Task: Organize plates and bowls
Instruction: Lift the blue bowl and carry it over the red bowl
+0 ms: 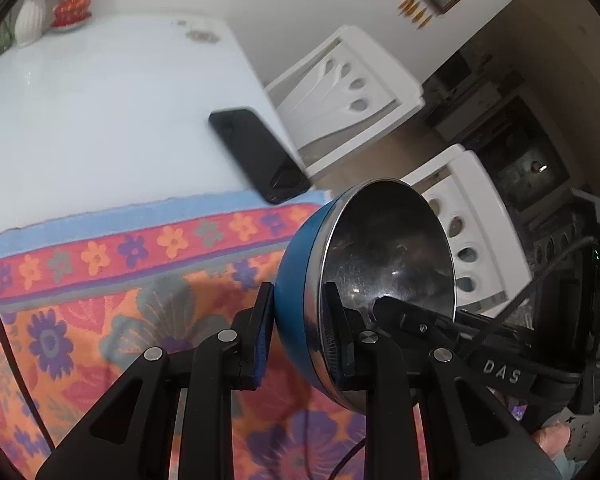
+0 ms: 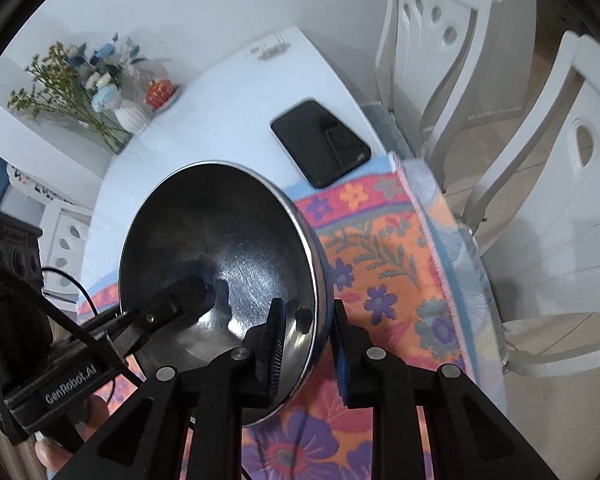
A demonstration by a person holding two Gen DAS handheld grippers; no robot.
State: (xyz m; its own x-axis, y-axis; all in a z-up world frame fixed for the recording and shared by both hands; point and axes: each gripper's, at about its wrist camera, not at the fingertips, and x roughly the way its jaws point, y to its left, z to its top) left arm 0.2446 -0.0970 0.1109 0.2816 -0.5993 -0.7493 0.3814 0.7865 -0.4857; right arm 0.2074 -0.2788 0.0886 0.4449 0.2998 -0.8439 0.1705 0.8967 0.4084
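I hold one steel bowl (image 1: 380, 276) between both tongs: left gripper (image 1: 300, 336) and right gripper (image 2: 306, 344) clamp opposite rim edges.

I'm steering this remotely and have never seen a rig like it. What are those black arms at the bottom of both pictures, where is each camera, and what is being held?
There is no robot arm. A person holds two hand tools, each ending in a two-finger claw, with a wide-angle camera looking forward along the fingers. One picture comes from the left claw, the other from the right claw.

Both claws are shut on the rim of one bowl, blue outside and shiny metal inside, one on each side, so each camera also sees the other tool reaching into the bowl.

Below is a white table partly covered by a flowered cloth. A black phone lies at the cloth's edge. A white vase of flowers and a small red jar stand at the far end. White chairs stand beside the table.
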